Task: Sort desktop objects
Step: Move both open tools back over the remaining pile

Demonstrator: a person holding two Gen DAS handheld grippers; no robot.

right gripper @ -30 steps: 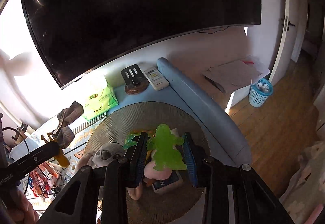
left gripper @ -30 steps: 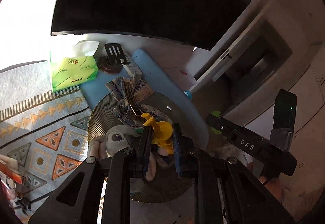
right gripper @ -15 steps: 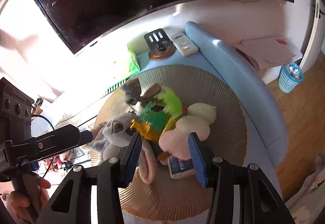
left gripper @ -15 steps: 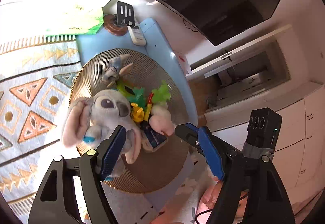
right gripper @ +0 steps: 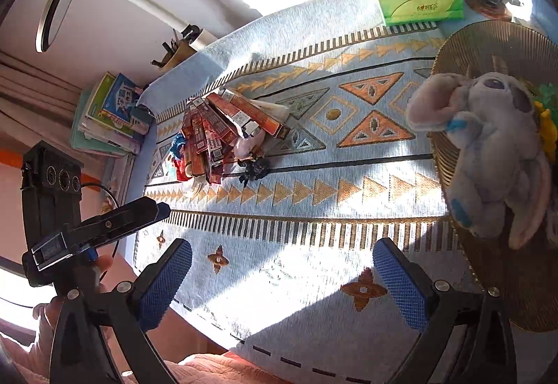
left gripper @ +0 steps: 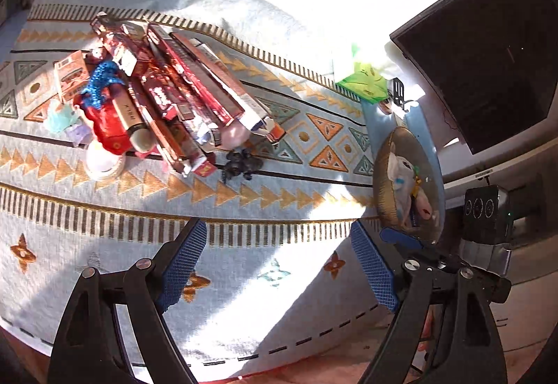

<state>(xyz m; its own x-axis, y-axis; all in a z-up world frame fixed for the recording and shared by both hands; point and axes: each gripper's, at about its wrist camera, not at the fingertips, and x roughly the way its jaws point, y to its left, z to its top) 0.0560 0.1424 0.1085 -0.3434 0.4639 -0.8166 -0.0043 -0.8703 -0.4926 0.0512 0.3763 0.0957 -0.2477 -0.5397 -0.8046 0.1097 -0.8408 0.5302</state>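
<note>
Lying in a fanned heap on the patterned cloth [left gripper: 286,209] of the worktop, the red boxes [left gripper: 195,94] point their long axes from the far left down toward the near right in the left wrist view, with a small black toy [left gripper: 239,162] just beside their near ends. Both the left tool [left gripper: 279,265] and the right tool [right gripper: 282,283] are opening, nothing between their blue pads. At the right, the round tray [right gripper: 495,35] holds a grey plush toy [right gripper: 495,147].

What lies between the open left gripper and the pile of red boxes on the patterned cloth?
Nothing visible: only bare patterned cloth separates the empty, opening left gripper from the pile of red boxes. A small black toy sits at the pile's near edge.
</note>
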